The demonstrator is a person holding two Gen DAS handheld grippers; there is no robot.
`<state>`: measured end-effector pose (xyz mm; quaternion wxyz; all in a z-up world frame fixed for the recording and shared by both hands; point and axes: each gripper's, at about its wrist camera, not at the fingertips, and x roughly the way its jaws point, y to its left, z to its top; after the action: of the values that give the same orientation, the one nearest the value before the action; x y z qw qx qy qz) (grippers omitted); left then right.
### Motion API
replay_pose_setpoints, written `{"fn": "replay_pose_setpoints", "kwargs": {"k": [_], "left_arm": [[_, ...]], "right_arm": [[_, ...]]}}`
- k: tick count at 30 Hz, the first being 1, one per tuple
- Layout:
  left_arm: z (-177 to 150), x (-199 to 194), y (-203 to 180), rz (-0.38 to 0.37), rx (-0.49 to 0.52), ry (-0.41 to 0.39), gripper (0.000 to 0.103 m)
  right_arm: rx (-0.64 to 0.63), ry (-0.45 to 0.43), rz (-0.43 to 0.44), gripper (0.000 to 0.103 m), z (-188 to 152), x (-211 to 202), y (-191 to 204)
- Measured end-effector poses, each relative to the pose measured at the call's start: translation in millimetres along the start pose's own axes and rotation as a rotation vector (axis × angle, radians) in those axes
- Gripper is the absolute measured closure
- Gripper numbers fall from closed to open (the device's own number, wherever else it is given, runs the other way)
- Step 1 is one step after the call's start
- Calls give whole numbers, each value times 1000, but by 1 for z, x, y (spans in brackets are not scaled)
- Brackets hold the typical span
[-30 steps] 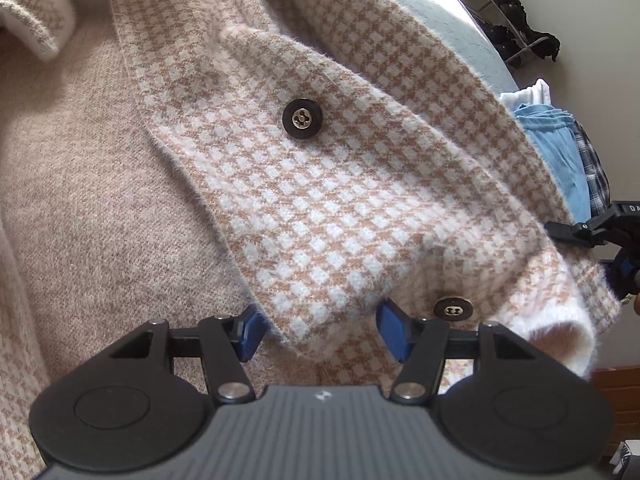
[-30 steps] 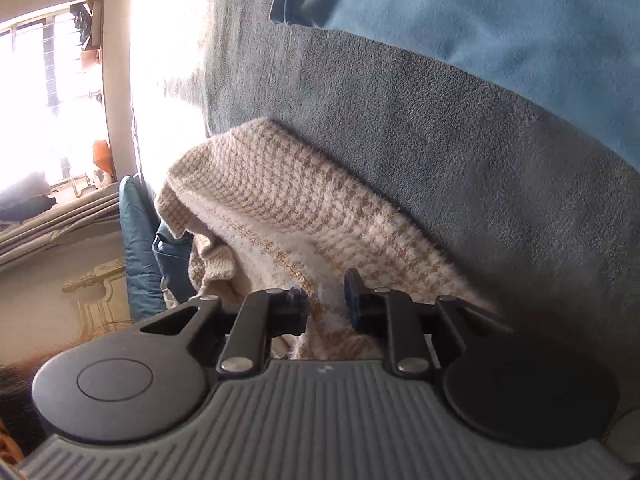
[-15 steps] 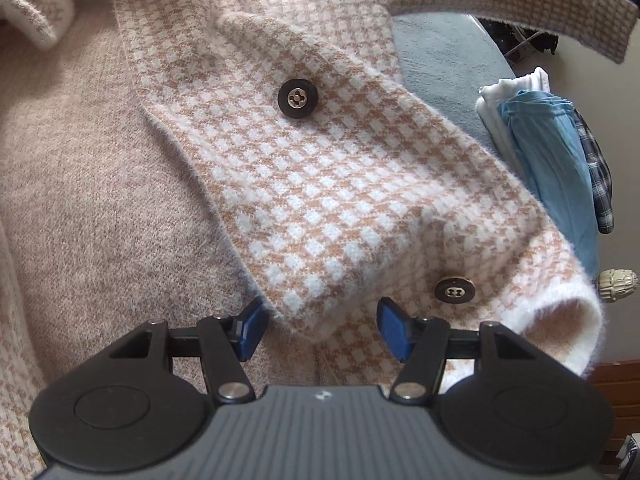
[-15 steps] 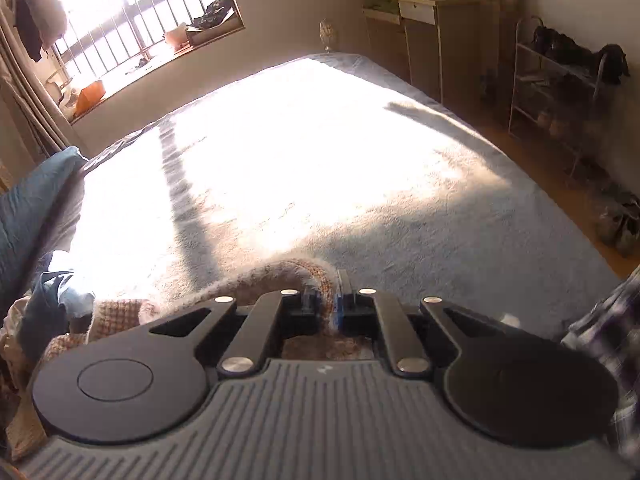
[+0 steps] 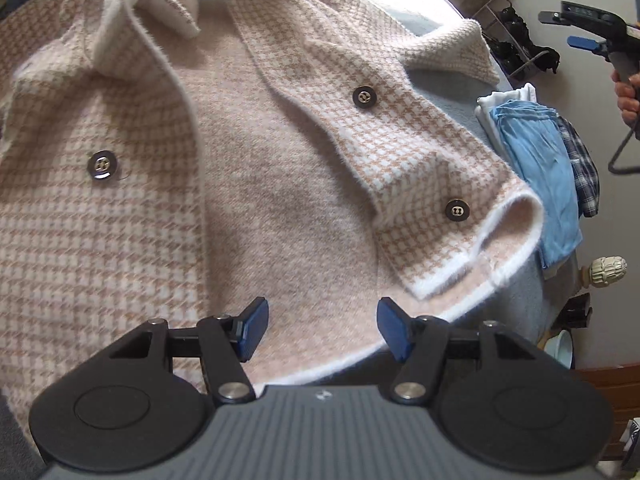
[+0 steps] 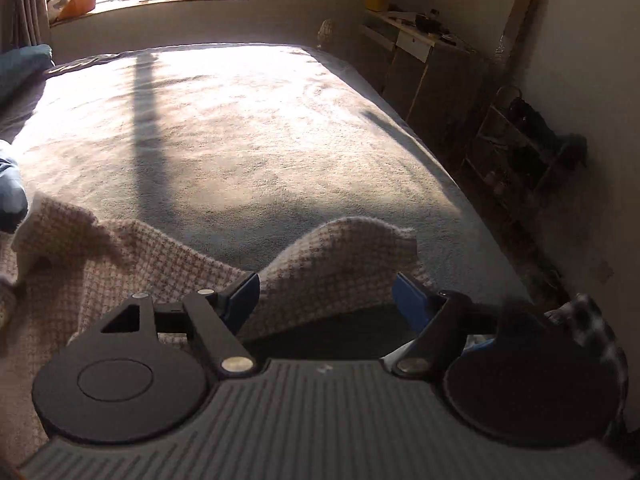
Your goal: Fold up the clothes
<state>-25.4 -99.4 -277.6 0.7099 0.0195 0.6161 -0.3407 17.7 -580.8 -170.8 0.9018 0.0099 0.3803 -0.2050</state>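
Here the bed (image 6: 248, 132) with its grey blanket fills most of the right wrist view, lit by sun from the window at the upper left of the frame. The houndstooth cardigan (image 5: 280, 184) lies spread on the bed and takes almost the whole left wrist view, its front open; one sleeve (image 5: 452, 48) is laid inward at the upper right of the frame, and the hem at the lower right is partly turned over. In my judgement the folding is only at an early stage: the body is not yet folded and the other side is not brought in. A pile of folded clothes (image 5: 536, 168), blue and checked, rests at the right edge of the frame, beside the cardigan. The right gripper (image 6: 326, 300) has just been opening its fingers; they stand released, and the sleeve lies beyond them without being pressed. The left gripper (image 5: 322, 328) hangs over the cardigan with its fingers released too, and nothing is between them. No brand, label or readable writing can be seen.
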Motion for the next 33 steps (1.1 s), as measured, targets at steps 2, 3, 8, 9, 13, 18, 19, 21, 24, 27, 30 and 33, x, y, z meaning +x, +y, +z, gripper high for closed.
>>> {"fn": "replay_pose_setpoints", "kwargs": {"k": [2, 3, 8, 9, 13, 18, 19, 21, 24, 27, 30, 33], "left_arm": [[-16, -21, 19, 35, -26, 3, 42], [-29, -37, 31, 51, -45, 6, 41], [-74, -75, 83, 137, -142, 43, 41], [-81, -81, 93, 151, -156, 48, 41], [-97, -83, 124, 200, -204, 67, 41], [-99, -74, 159, 254, -305, 25, 41], [-98, -72, 164, 261, -317, 11, 41], [-95, -68, 173, 272, -346, -10, 41], [-91, -62, 186, 258, -405, -24, 41], [-90, -58, 197, 214, -463, -22, 41], [-91, -58, 202, 185, -487, -18, 41], [-94, -61, 207, 148, -518, -25, 43]], "right_arm": [[-30, 0, 107, 20, -29, -44, 27], [-48, 14, 160, 20, -46, -60, 43], [-202, 137, 417, 20, -142, -124, 153], [-250, 159, 462, 21, -162, -131, 176], [-562, 161, 560, 22, -234, -154, 266], [-973, 61, 549, 31, -289, -152, 345], [-1022, 66, 540, 33, -293, -145, 356], [-1088, 92, 528, 48, -299, -130, 374], [-1113, 161, 536, 98, -299, -114, 387], [-1159, 180, 583, 101, -290, -116, 381], [-1137, 243, 615, 100, -281, -124, 368], [-855, 363, 683, 85, -254, -124, 346]]}}
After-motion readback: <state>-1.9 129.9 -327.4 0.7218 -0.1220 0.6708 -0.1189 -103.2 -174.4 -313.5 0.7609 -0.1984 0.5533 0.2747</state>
